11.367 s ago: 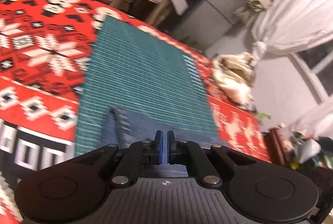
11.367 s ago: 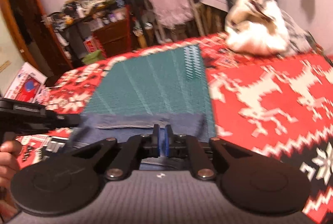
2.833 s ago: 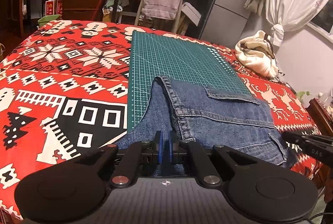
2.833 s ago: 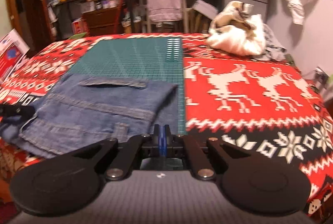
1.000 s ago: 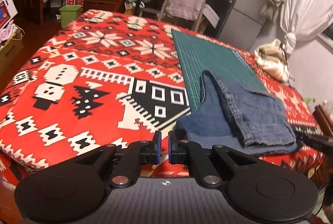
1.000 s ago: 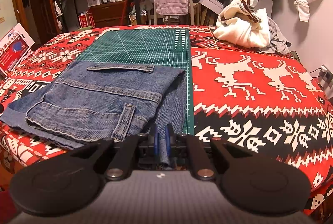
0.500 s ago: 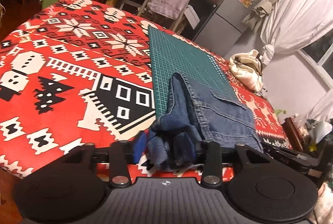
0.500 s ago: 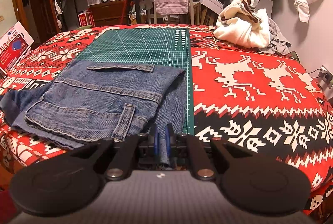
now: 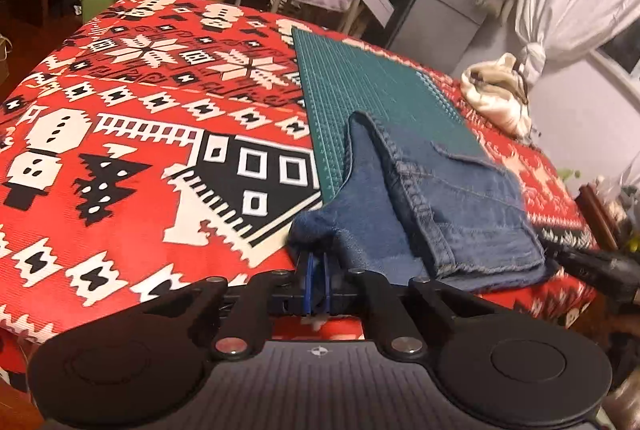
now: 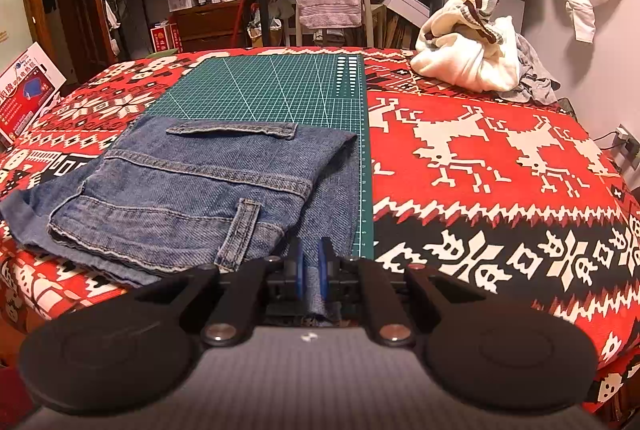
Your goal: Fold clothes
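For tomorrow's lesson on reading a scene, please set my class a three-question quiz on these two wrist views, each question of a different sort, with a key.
1. True or false: the jeans lie wholly on the cutting mat.
2. What does the right gripper have between its fingers? A) the white garment B) denim of the jeans C) nothing
3. Fill in: the left gripper is closed on a ___ edge of the jeans.

Key
1. False: their left part spreads over the patterned blanket.
2. B
3. near: the edge at the blanket's near side.
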